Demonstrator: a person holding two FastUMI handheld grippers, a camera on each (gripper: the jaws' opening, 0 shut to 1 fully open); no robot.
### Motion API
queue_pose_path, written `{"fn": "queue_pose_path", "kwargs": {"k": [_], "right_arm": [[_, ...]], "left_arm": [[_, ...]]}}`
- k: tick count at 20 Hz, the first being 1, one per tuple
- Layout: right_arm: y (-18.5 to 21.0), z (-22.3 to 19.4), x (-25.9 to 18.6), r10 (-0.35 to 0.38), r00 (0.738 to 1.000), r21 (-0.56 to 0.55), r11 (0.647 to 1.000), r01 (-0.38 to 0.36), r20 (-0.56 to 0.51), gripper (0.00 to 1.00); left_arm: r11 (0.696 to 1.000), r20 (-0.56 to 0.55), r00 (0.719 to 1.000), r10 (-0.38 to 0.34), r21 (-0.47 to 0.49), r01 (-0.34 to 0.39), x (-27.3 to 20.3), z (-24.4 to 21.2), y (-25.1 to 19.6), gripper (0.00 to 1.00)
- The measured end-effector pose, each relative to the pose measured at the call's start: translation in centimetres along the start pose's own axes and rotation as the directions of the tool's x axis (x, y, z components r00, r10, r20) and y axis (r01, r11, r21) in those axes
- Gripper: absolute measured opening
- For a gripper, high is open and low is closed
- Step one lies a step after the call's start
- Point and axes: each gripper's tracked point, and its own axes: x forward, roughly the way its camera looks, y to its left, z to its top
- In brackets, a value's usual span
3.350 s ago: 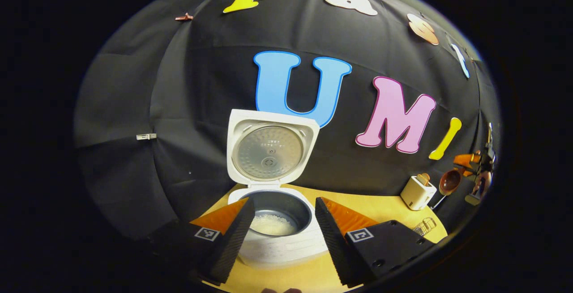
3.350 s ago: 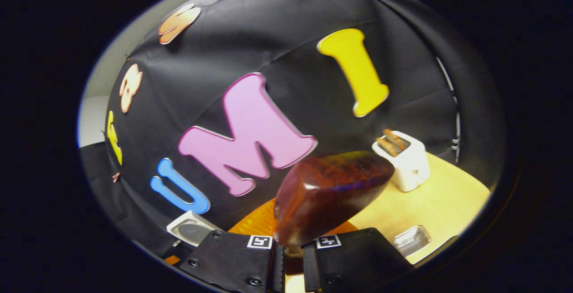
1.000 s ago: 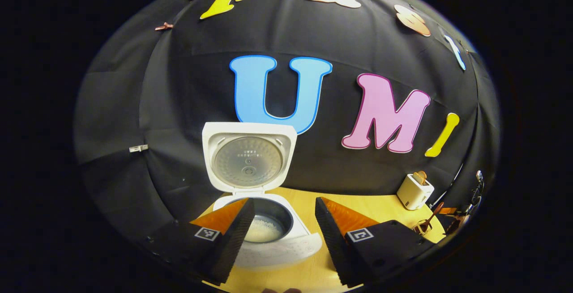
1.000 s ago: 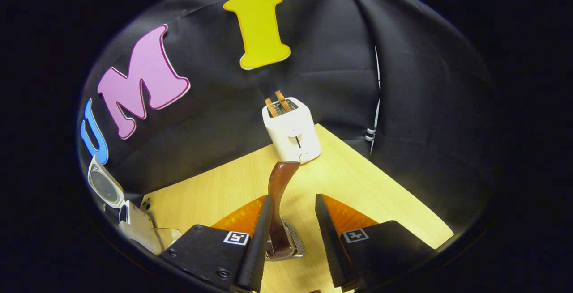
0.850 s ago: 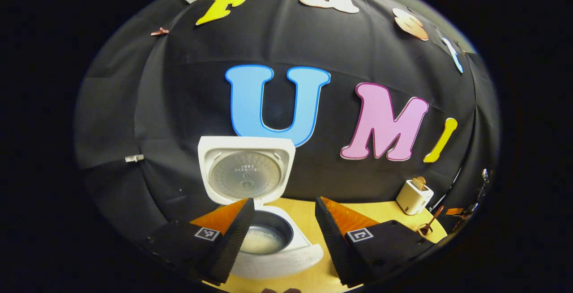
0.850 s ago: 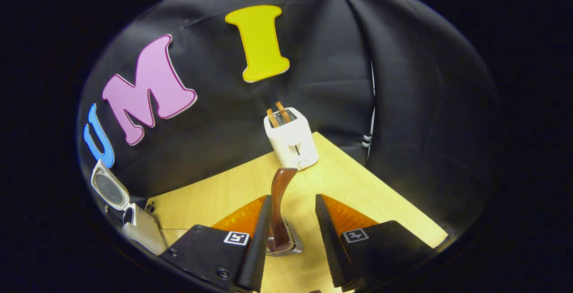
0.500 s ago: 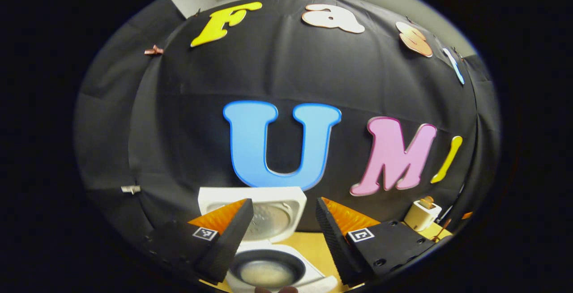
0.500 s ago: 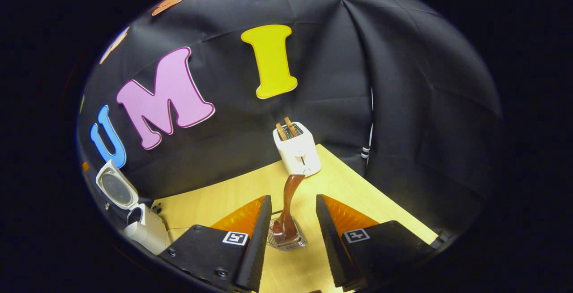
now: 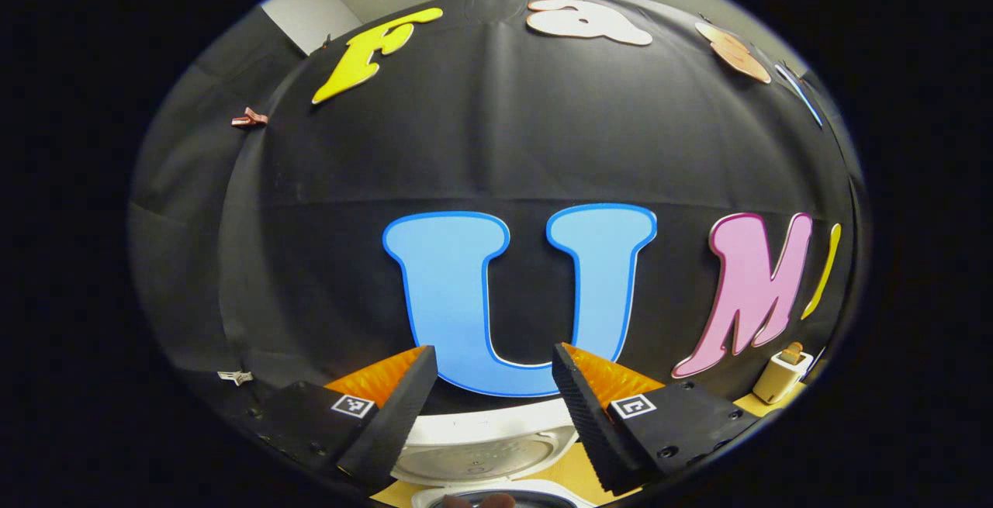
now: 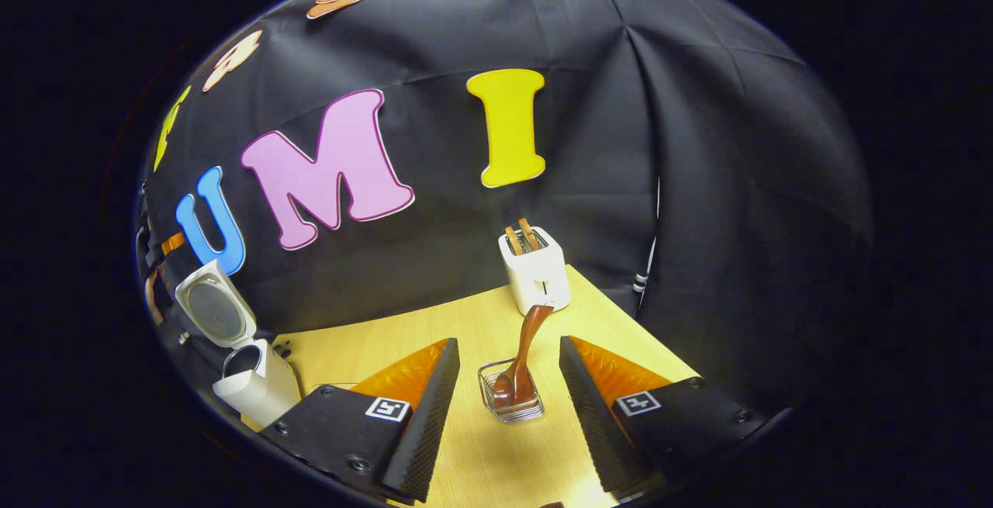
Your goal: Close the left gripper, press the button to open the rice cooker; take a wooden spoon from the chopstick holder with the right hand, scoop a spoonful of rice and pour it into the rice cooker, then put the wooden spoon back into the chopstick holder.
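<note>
In the right gripper view the dark wooden spoon point(image 10: 526, 357) stands bowl-down in the clear chopstick holder point(image 10: 512, 395) on the wooden table. My right gripper point(image 10: 504, 392) is open and pulled back, with its fingers apart on either side of the holder and not touching it. At the far left the white rice cooker point(image 10: 252, 388) stands with its lid point(image 10: 213, 310) raised. In the left gripper view my left gripper point(image 9: 490, 403) is open and tilted up toward the wall. The raised lid point(image 9: 485, 446) of the rice cooker shows low between its fingers.
A white toaster point(image 10: 535, 269) with two slices of toast stands at the table's back edge, behind the holder; it appears small at the right in the left gripper view as the toaster point(image 9: 782, 374). The wooden table point(image 10: 403, 337) stretches between cooker and holder.
The right gripper let go of the spoon, which now stands in the holder, and drew back. The left gripper tilted upward, so the cooker slid to the bottom of its view.
</note>
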Motion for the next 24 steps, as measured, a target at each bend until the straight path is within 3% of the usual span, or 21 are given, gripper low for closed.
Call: {"fn": "queue_pose_path", "kwargs": {"k": [6, 10, 12, 18, 24], "right_arm": [[0.0, 0.0, -1.7, -0.007, 1.0, -0.011, 1.0, 0.007, 0.001, 0.83], [0.1, -0.3, -1.9, -0.007, 1.0, -0.013, 1.0, 0.007, -0.007, 0.83], [0.4, -0.4, -1.7, -0.001, 1.0, -0.013, 1.0, 0.001, -0.011, 0.83], [1.4, -0.5, -0.1, 0.03, 0.999, -0.01, 0.999, -0.03, -0.019, 0.83], [2.0, -0.6, 1.7, 0.063, 0.997, 0.0, 0.998, -0.063, -0.032, 0.83]], "left_arm": [[0.998, -0.121, 0.991, 0.056, 0.038, -0.051, 3.7, -5.1, 1.4, 0.95], [0.997, -0.23, 0.97, 0.073, -0.003, -0.076, 3.2, -8.8, 1.9, 0.95], [0.998, -0.225, 0.972, 0.064, 0.0, -0.065, 2.4, -8.4, 1.3, 1.0], [0.999, -0.241, 0.97, 0.041, -0.009, -0.044, -4.0, -9.3, -0.8, 0.98], [0.999, -0.301, 0.954, 0.014, -0.043, -0.028, -12.0, -13.5, -3.6, 0.98]]}}
